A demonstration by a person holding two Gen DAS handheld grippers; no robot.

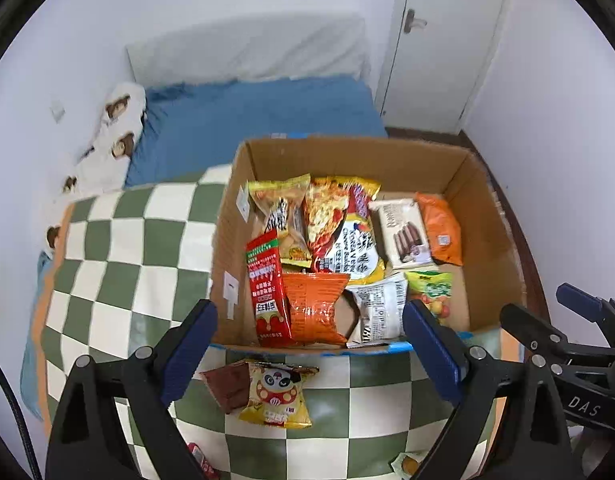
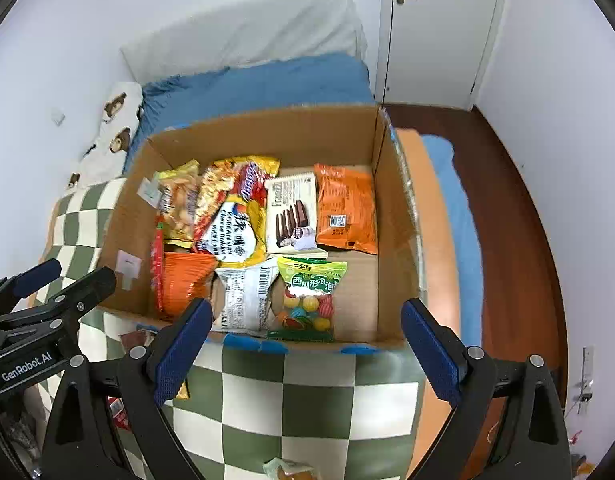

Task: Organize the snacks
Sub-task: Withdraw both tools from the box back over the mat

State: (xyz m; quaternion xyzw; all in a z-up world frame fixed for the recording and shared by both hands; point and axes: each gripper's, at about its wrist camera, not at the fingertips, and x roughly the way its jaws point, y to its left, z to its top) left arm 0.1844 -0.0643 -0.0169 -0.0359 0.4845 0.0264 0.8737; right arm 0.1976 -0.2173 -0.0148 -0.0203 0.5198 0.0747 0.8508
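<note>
An open cardboard box (image 1: 387, 152) (image 2: 263, 132) sits on a green-and-white checked blanket and holds several snack packets: a red packet (image 1: 267, 292), an orange ridged bag (image 1: 315, 304), a white biscuit pack (image 2: 291, 212), an orange pack (image 2: 345, 208), a green candy bag (image 2: 309, 300). My left gripper (image 1: 309, 354) is open and empty, above a yellow panda packet (image 1: 277, 394) and a brown packet (image 1: 229, 386) lying just before the box. My right gripper (image 2: 305, 350) is open and empty at the box's near edge.
The checked blanket (image 1: 119, 248) covers a bed with a blue sheet (image 1: 259, 120). A small packet (image 2: 287, 470) lies at the near edge, and a red packet (image 1: 201, 458) lies lower left. A white door (image 1: 443, 40) and wooden floor (image 2: 507, 208) are on the right.
</note>
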